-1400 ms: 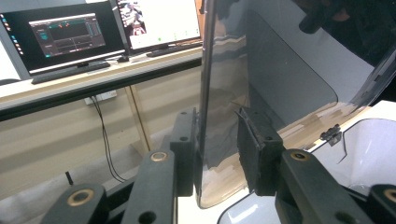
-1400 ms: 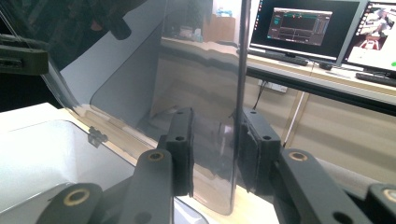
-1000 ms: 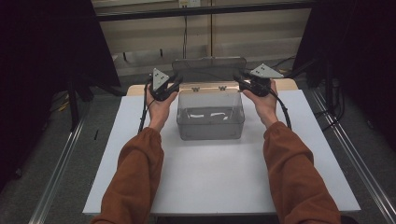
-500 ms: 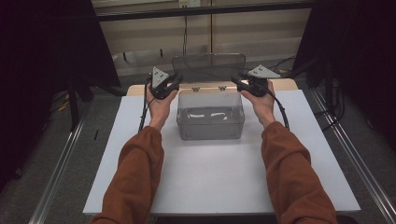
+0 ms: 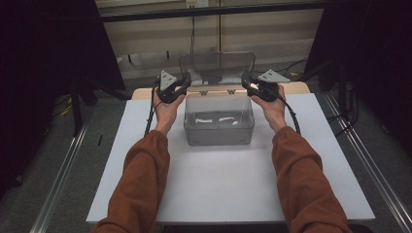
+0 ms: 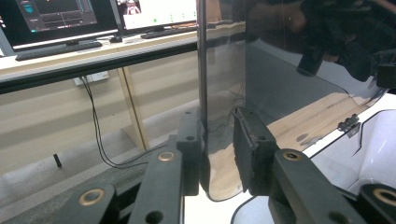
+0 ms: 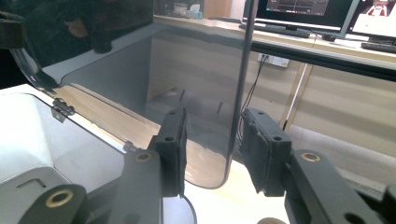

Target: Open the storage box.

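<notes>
Both pairs of black fingers stand a little apart, with the edge of the clear lid (image 5: 217, 66) between them. On the left gripper (image 6: 219, 156) one finger (image 6: 189, 154) seems to touch the lid edge; the other finger is just beside it. On the right gripper (image 7: 212, 149) the lid edge (image 7: 238, 102) passes between the fingers with a gap on each side. This lid stands upright, hinged at the back of the clear box (image 5: 218, 138), which sits on the white table (image 5: 228, 189) between the two hands.
</notes>
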Demonstrator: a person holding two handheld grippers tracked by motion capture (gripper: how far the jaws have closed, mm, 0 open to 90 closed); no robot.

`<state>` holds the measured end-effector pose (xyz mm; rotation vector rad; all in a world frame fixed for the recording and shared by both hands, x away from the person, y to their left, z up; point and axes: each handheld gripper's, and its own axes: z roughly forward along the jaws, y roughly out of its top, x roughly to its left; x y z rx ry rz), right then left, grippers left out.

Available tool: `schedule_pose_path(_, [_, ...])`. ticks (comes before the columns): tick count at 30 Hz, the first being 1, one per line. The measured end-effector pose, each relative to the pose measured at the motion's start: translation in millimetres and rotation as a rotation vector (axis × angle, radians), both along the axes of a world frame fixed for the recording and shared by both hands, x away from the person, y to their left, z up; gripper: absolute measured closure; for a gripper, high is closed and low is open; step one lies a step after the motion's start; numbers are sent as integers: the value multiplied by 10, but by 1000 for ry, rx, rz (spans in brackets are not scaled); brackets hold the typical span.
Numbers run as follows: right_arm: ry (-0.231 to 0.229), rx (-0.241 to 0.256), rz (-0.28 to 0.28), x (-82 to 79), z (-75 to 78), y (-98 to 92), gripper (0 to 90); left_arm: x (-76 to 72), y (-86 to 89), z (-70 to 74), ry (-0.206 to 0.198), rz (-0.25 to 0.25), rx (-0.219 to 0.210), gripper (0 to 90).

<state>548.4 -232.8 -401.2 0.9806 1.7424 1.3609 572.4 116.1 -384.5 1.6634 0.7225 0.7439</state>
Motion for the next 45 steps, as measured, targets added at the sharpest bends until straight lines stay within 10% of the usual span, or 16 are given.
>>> schedule_pose_path(33, [43, 17, 2, 124, -44, 42, 642, 118, -7, -219, 94, 7, -4, 712])
schedule_pose_path(37, [43, 8, 7, 144, -44, 46, 620, 114, -38, -206, 67, 14, 59, 691])
schedule_pose_path(45, [67, 22, 21, 202, -40, 35, 599, 146, -41, -213, 102, 15, 12, 680])
